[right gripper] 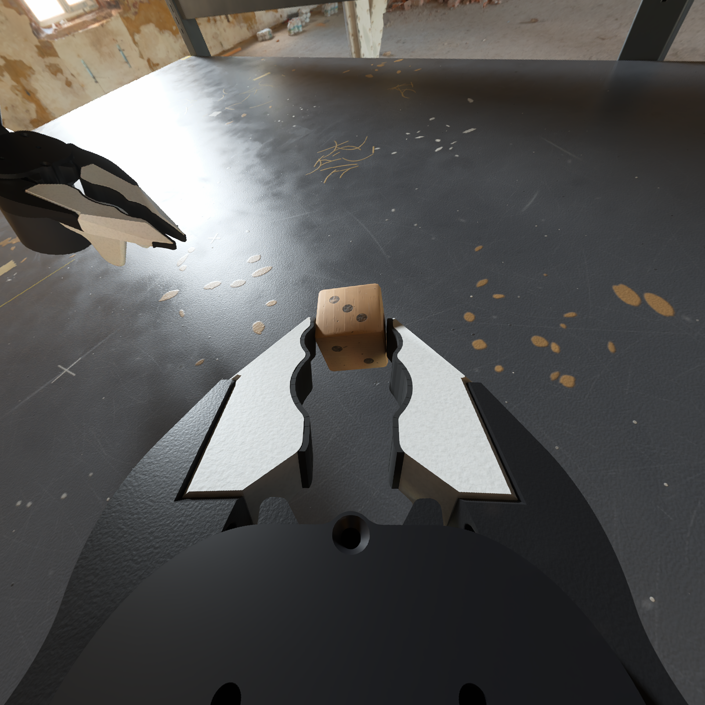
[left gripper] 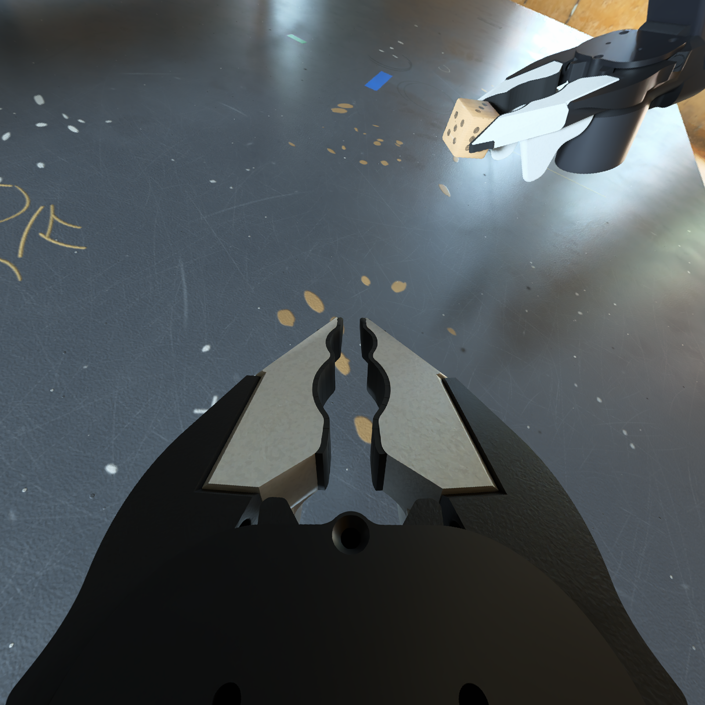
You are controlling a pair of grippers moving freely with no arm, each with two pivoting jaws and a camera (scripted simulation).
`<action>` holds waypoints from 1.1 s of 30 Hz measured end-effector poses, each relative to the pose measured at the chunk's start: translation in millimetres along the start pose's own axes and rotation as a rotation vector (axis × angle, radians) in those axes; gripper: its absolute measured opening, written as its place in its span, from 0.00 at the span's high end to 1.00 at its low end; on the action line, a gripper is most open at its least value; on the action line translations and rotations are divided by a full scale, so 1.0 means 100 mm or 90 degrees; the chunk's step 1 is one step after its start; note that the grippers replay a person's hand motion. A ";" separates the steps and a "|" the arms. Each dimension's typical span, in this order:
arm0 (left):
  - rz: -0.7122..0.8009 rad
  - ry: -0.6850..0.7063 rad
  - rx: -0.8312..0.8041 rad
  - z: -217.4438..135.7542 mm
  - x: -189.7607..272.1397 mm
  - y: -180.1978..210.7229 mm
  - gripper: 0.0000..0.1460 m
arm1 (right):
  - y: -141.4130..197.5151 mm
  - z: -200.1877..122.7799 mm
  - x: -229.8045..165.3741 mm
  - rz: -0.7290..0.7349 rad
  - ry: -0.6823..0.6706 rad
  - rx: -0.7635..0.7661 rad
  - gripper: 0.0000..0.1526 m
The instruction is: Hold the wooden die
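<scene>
I see the right gripper [right gripper: 351, 335] clamped on the wooden die [right gripper: 349, 328], which sits between its fingertips above the dark grey table [right gripper: 496, 190]; the 3-pip face is up. My left gripper [left gripper: 351, 324] holds nothing, its fingers nearly together with a narrow gap, well apart from the die.

Matte black left gripper [left gripper: 351, 324]: beige textured finger plates, wavy black pads. Right gripper [right gripper: 351, 324]: white plates noted.
</scene>
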State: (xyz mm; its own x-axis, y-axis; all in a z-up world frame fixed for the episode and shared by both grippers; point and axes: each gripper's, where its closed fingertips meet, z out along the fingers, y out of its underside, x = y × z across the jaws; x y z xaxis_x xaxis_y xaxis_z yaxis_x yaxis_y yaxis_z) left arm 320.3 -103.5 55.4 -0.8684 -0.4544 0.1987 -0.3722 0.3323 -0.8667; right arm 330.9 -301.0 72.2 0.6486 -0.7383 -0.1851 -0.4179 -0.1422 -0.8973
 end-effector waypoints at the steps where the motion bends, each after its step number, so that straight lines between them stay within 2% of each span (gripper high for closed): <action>1: 0.000 0.000 0.000 0.00 0.00 0.00 0.94 | 0.00 0.00 0.00 0.000 0.000 0.000 0.76; 33: 0.001 -0.001 0.002 -0.01 0.00 -0.01 0.94 | 0.00 0.00 -0.01 -0.003 -0.001 -0.001 0.76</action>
State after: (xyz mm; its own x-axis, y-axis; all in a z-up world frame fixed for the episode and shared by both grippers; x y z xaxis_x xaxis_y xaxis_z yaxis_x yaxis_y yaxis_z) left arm 320.4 -103.1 56.4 -0.8684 -0.4549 0.1972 -0.3700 0.3300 -0.8684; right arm 330.4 -300.4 72.4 0.6517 -0.7362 -0.1823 -0.4161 -0.1460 -0.8975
